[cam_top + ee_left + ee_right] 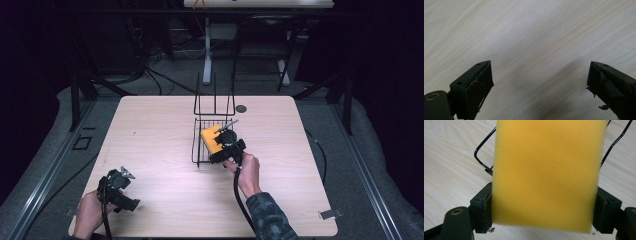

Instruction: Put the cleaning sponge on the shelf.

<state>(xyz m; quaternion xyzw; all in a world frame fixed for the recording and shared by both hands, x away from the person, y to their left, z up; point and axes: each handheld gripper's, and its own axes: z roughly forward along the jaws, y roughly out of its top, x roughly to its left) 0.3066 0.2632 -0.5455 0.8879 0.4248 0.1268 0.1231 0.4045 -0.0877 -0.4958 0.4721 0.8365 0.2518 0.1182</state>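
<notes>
Yellow sponge over wire rack

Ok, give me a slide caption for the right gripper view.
Right gripper clamps a yellow sponge above a black wire rack.

My table is pale wood grain with rounded corners. A black wire rack sits on it just past the middle, and beyond that lies a small dark round thing, possibly a cable port.

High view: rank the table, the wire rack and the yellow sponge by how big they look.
1. Table, by far the largest.
2. Wire rack, its base flat on the table.
3. Yellow sponge, smallest, clamped in the right hand-held gripper over the rack.
</notes>
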